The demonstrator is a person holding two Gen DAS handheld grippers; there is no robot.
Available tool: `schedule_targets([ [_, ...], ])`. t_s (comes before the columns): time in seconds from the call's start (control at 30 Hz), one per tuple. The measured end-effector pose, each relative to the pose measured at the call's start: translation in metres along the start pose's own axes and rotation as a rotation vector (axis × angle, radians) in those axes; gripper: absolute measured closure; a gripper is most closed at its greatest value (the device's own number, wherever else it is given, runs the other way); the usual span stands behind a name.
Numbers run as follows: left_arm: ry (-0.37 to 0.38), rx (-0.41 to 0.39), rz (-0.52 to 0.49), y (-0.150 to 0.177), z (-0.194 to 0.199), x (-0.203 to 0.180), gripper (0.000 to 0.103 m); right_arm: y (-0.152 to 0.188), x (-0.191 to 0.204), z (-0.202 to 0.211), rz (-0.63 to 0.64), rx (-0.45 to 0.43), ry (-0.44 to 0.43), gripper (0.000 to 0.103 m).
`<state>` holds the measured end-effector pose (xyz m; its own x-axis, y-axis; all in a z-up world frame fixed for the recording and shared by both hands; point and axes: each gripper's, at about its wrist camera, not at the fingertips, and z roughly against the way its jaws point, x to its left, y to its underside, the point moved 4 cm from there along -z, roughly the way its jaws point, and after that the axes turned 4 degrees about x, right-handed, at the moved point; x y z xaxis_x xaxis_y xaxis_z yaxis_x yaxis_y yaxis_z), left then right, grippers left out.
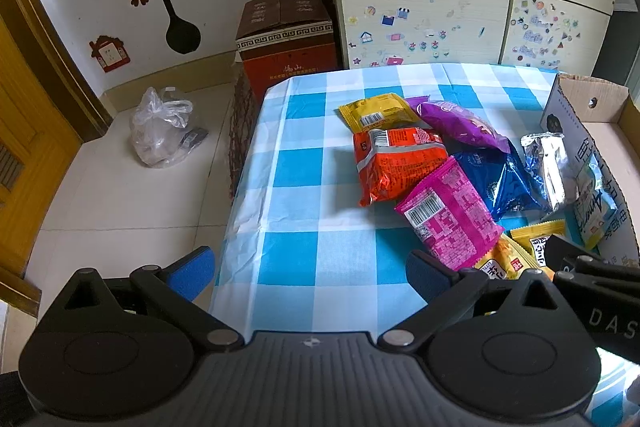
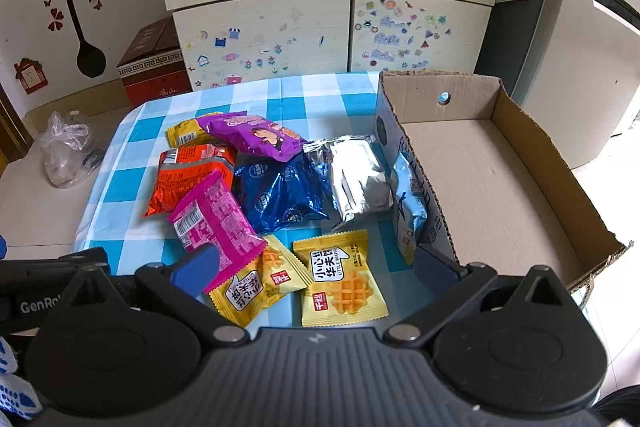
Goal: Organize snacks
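Nearest, the right gripper (image 2: pixel 316 267) hangs released over the two waffle packs (image 2: pixel 344 279), holding nothing; the left gripper (image 1: pixel 310 267) is likewise spread wide and empty over bare checked cloth (image 1: pixel 304 187) at the table's near left corner.

The snacks lie in a loose overlapping heap on the cloth, left of the cardboard box (image 2: pixel 500 187), whose floor looks bare. The overlap is the main risk: the pink pack (image 2: pixel 216 227) lies across one waffle pack's corner, so a grab at either may drag its neighbour or pinch two at once. These are slick, air-filled pouches, and I judge that a squeeze on the puffed middle could let one squirt free or crush what is inside.

Further in, the silver pack (image 2: pixel 356 179) and the light blue pack (image 2: pixel 408 203) lean against the box's outer wall; a lift there could catch the wall and shove the light box across the cloth. The orange pack (image 1: pixel 400 167) sits nearest the open left side and could be nudged toward the table edge.

Hidden: the yellow pack (image 1: pixel 376 113) is half under the purple pack (image 1: pixel 460 123); the dark blue pack (image 2: pixel 280 199) is buried on three sides. The box's near right corner is cut off, and the left view shows only a sliver of its inside.
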<state>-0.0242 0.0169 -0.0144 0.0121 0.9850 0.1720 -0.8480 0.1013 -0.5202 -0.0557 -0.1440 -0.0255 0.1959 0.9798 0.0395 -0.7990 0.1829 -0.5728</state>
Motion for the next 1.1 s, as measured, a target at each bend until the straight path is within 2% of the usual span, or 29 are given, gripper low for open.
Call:
schedule_targets([
  [1.1,0.007,0.012,0.007,0.0012,-0.0035,-0.0029,0.001,-0.0002,-0.0037,-0.0053,-0.021,0.017,-0.001,0.000],
])
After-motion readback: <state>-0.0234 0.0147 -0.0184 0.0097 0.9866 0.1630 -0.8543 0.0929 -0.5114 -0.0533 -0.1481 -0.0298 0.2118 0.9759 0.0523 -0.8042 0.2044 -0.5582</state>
